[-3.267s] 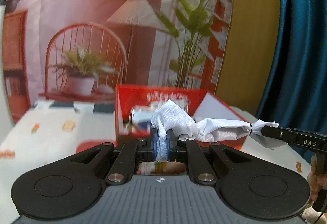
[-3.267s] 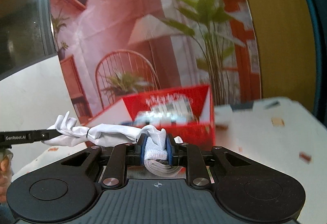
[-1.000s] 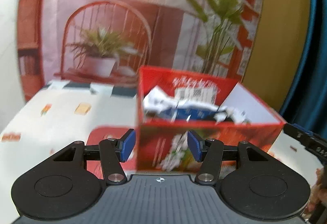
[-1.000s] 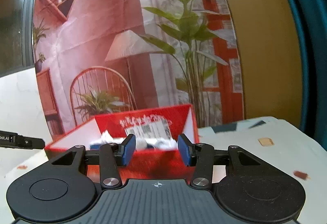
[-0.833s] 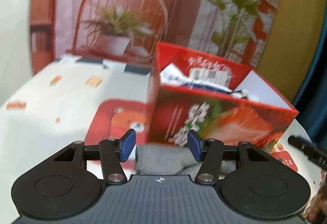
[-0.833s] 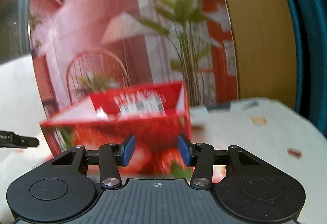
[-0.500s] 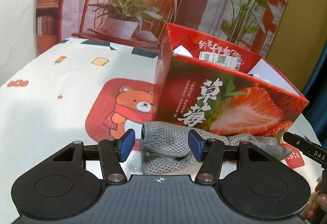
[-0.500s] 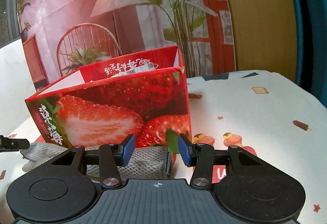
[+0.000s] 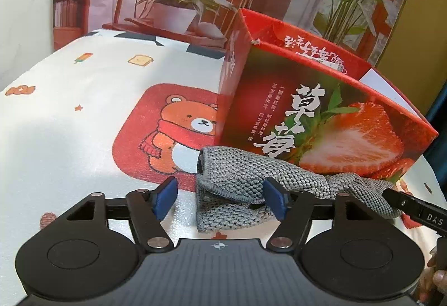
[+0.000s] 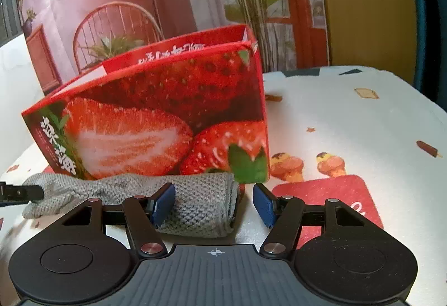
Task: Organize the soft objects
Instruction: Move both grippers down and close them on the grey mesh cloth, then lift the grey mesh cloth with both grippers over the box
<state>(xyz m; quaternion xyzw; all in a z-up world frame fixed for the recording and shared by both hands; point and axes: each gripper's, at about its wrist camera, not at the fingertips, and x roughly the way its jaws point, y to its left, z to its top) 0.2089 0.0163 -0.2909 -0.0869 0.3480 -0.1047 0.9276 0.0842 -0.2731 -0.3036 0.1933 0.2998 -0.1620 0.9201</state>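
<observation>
A white bench (image 9: 69, 99) with cartoon prints carries a red strawberry box (image 9: 321, 121); a grey knitted cloth (image 9: 251, 177) lies just before it.

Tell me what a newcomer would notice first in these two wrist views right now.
The red strawberry box dominates both views, standing open-topped on the cartoon-print tablecloth. Right in front of it lies a gray knitted cloth, stretched along the box's base. The left gripper and right gripper are both open, one at each end of the cloth.
</observation>
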